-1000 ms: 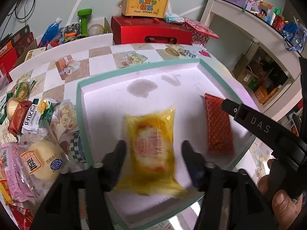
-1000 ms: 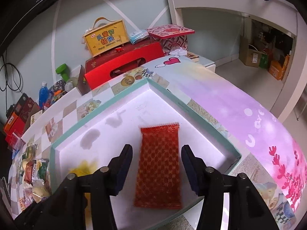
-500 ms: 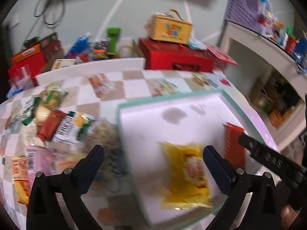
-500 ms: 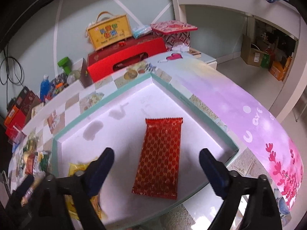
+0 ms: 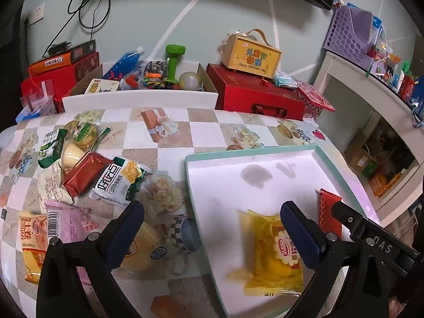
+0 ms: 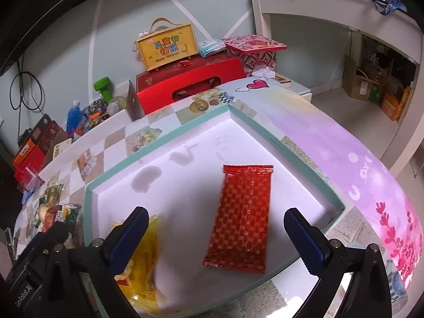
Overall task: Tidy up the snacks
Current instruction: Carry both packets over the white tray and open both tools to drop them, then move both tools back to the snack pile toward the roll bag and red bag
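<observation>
A white tray with a teal rim (image 5: 191, 177) lies on the patterned table. Inside it are a yellow snack packet (image 5: 273, 249) and a red patterned packet (image 6: 241, 217). My left gripper (image 5: 212, 209) is open over the tray's left rim, holding nothing; the yellow packet lies under its right finger. The jaws of my right gripper (image 6: 216, 213) are opening wide; the red packet lies flat between them, untouched. A pile of loose snack packets (image 5: 79, 175) sits on the table left of the tray.
A red gift box (image 5: 254, 98) with a yellow case (image 5: 251, 53) on top stands behind the tray. A cardboard box of clutter (image 5: 148, 76) sits at the back. A white shelf unit (image 5: 371, 84) stands to the right, past the table's edge.
Both grippers opened wide and let go of their packets, which now lie in the tray. The left gripper swung left, bringing the snack pile into view.
</observation>
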A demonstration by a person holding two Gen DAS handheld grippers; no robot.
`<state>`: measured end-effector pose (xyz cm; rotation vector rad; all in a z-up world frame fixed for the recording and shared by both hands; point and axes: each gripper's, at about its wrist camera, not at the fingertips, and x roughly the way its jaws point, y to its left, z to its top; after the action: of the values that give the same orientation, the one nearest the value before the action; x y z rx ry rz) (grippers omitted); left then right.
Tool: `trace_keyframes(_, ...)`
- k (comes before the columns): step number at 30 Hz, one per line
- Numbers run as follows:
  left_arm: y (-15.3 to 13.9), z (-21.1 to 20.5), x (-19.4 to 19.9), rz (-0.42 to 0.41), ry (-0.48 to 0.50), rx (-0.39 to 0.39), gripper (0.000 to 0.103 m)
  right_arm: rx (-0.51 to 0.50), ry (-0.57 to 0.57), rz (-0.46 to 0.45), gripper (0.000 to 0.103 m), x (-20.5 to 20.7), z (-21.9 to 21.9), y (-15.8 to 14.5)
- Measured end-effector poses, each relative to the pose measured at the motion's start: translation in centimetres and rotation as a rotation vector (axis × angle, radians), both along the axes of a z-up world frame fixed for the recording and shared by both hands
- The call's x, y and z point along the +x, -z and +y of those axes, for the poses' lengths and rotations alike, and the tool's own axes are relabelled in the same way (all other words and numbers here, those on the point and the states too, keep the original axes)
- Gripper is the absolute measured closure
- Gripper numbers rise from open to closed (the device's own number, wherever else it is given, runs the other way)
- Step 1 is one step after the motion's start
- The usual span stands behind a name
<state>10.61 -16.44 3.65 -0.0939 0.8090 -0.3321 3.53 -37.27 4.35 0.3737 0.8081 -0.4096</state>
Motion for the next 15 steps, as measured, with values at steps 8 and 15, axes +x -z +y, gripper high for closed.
trace_keyframes(8,-2.2,2.4,-0.7,-0.071,-0.038,-0.008,0.001,0.008,-0.056,-0.015,0.000,0.4,1.8,-0.7)
trace_keyframes(15,-2.8,7.3,-0.6,-0.019,-0.130,0.025,0.001,-0.017,-0.135,-0.056,0.000,0.7,4.8,-2.4)
